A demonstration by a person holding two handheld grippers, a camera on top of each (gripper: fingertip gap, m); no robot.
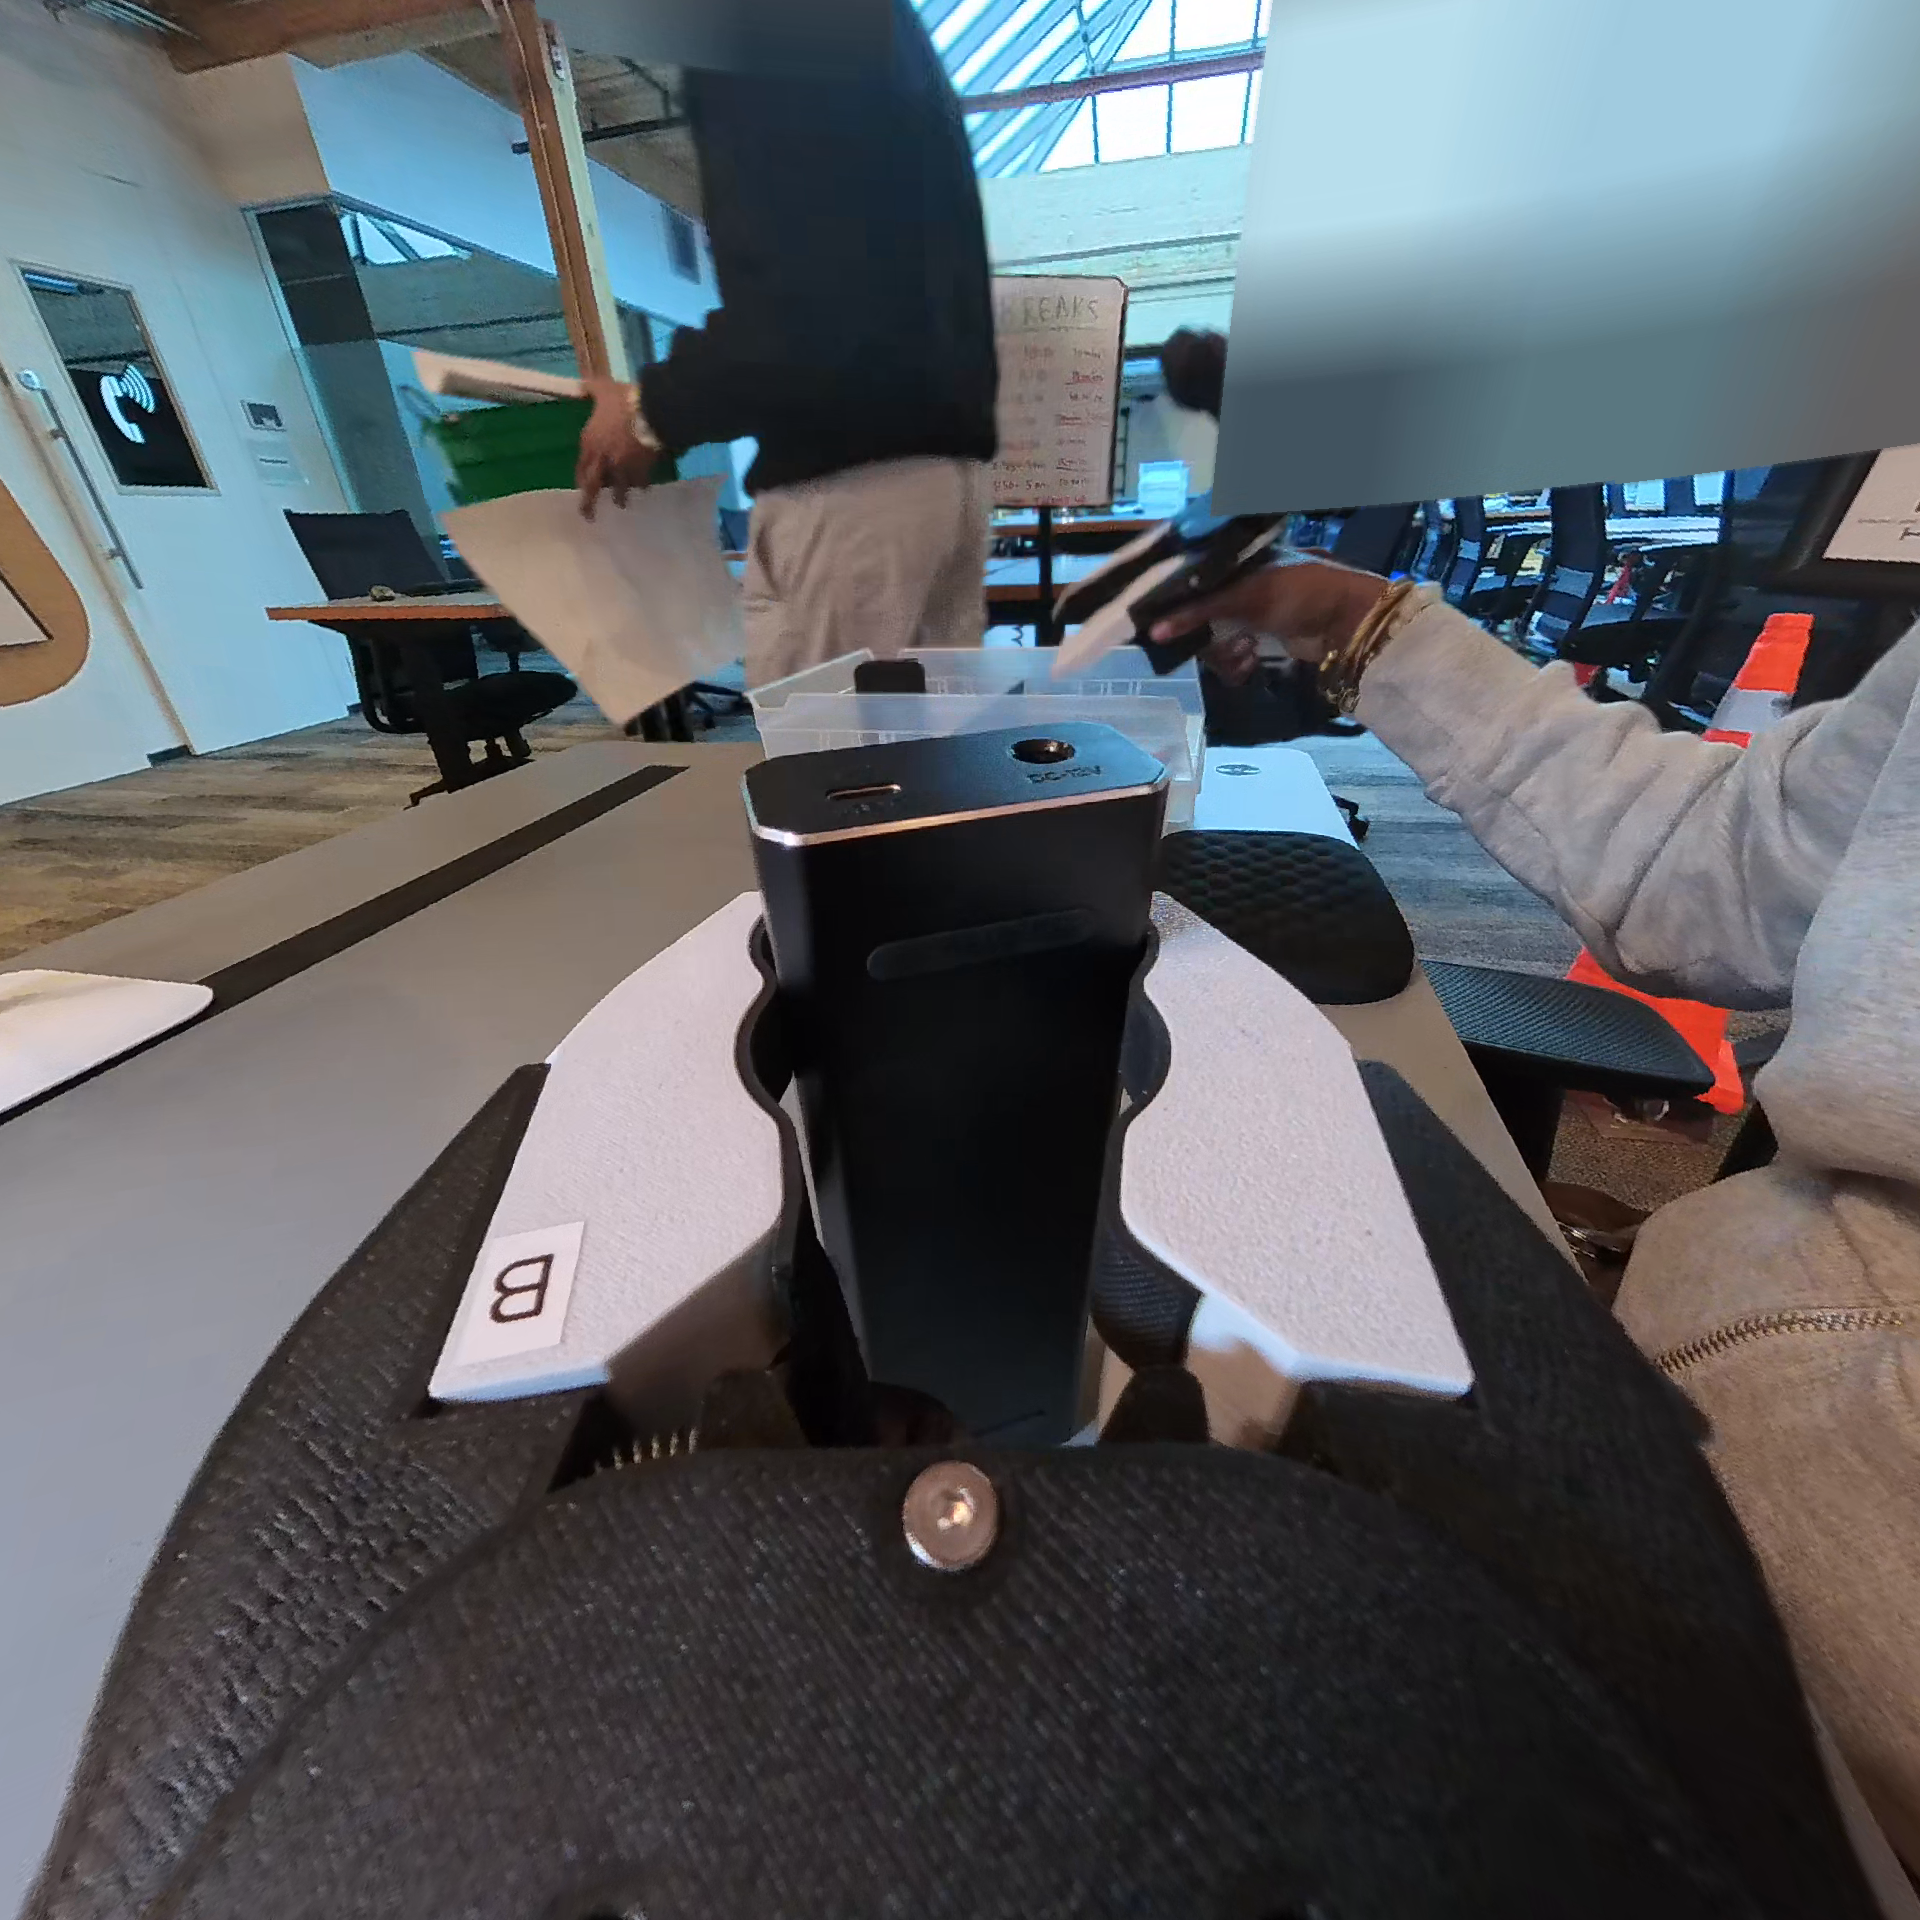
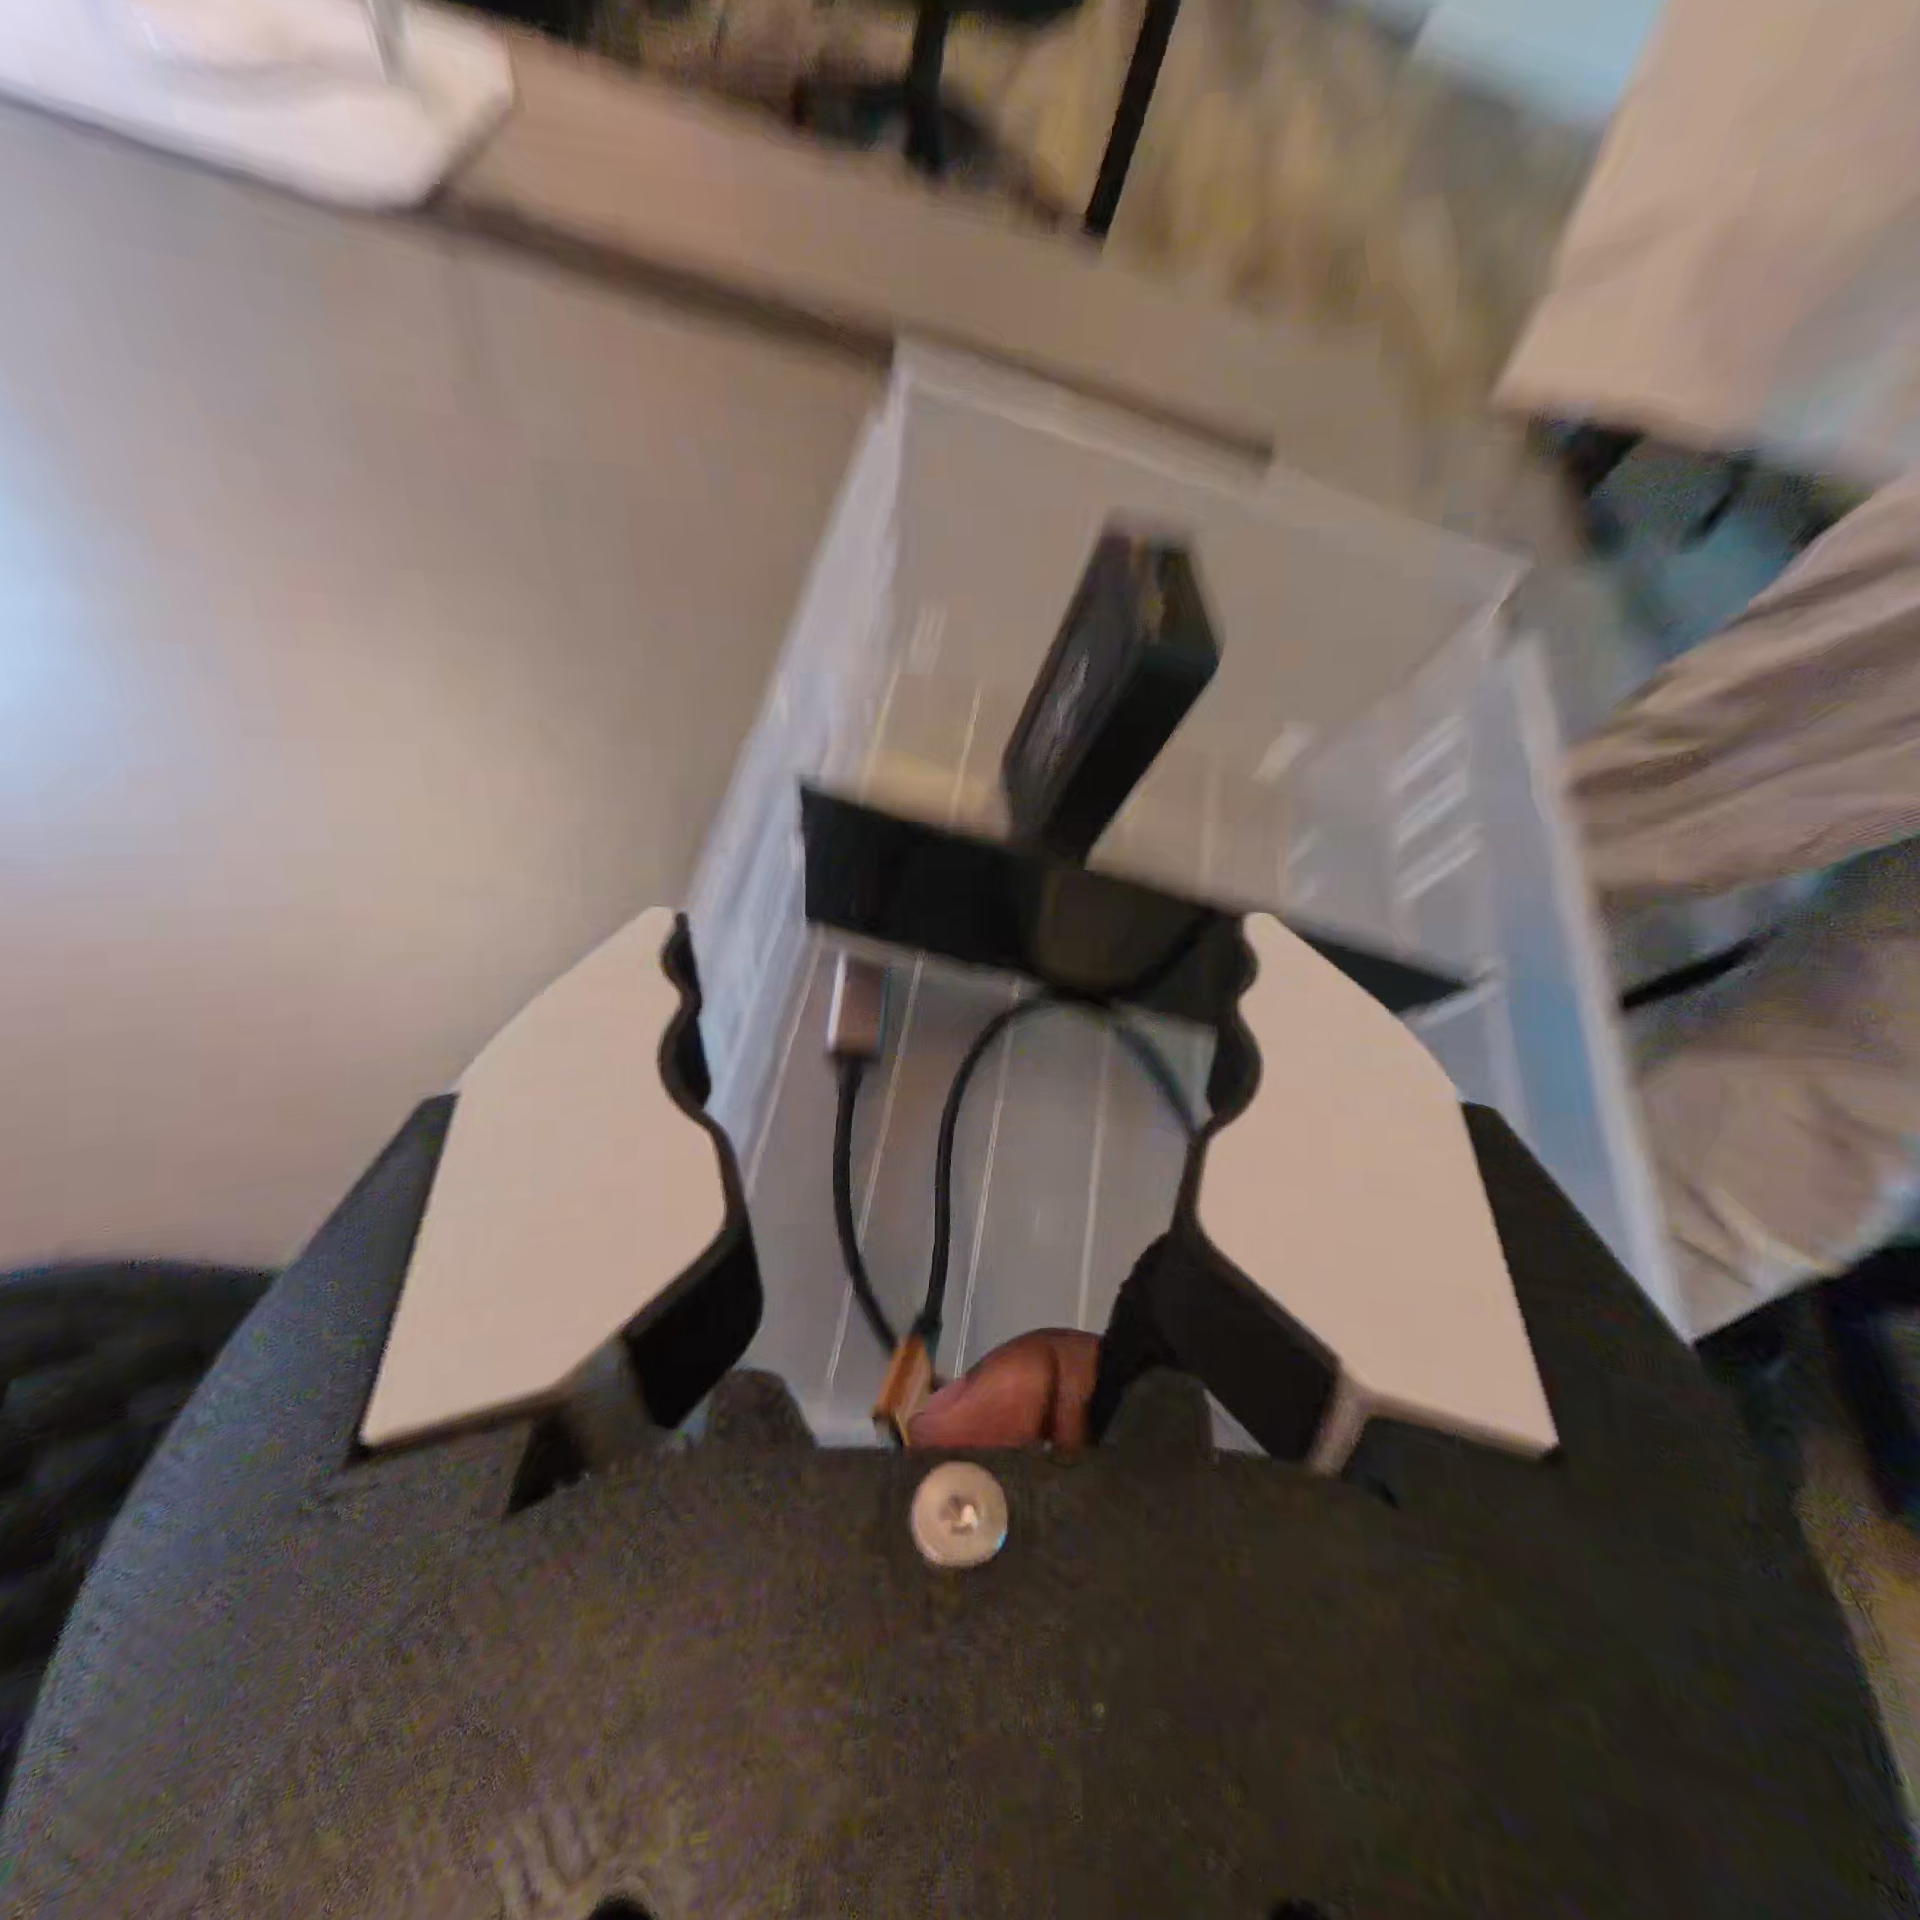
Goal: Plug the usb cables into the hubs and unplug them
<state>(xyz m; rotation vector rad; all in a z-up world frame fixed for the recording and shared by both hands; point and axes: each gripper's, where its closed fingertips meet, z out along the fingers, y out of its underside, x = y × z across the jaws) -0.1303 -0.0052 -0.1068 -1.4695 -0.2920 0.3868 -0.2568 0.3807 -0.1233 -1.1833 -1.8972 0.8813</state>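
Here the left gripper (image 1: 951, 966) is clamped on a black hub (image 1: 951, 997), held above the grey worktop (image 1: 312, 1039). The right gripper (image 2: 961, 997) gapes empty over a clear bin (image 2: 1351, 623) holding a second hub (image 2: 1112, 675) and a cable (image 2: 857, 1091).

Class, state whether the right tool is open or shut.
Open: the right tool has its fingers spread apart over the clear bin, holding nothing.
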